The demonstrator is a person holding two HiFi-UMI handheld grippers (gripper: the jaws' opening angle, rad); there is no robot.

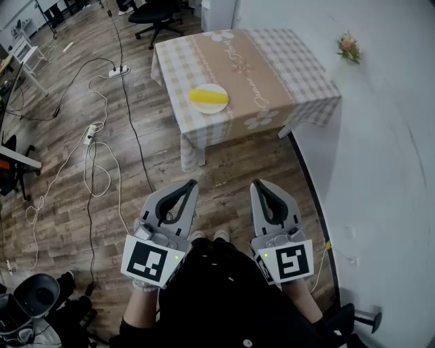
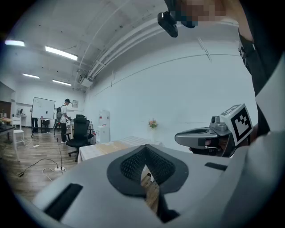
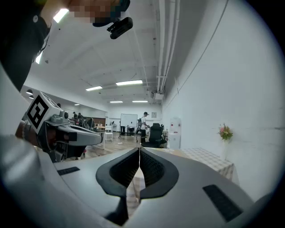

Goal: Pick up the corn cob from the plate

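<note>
A yellow corn cob [image 1: 208, 96] lies on a white plate [image 1: 210, 106] near the front left edge of a table with a checked cloth [image 1: 272, 75], far ahead of me. My left gripper [image 1: 191, 185] and my right gripper [image 1: 257, 185] are held side by side close to my body, well short of the table. Both have their jaws together with nothing between them. In the left gripper view the left gripper [image 2: 145, 151] is shut and the table [image 2: 116, 146] shows beyond it. The right gripper [image 3: 139, 151] looks shut in its own view too.
Cables and a power strip [image 1: 119, 70] trail over the wooden floor at left. An office chair [image 1: 158, 17] stands behind the table. A white wall [image 1: 380, 136] runs along the right, with a small flower [image 1: 349, 46] by the table. A person [image 2: 65, 116] stands far off.
</note>
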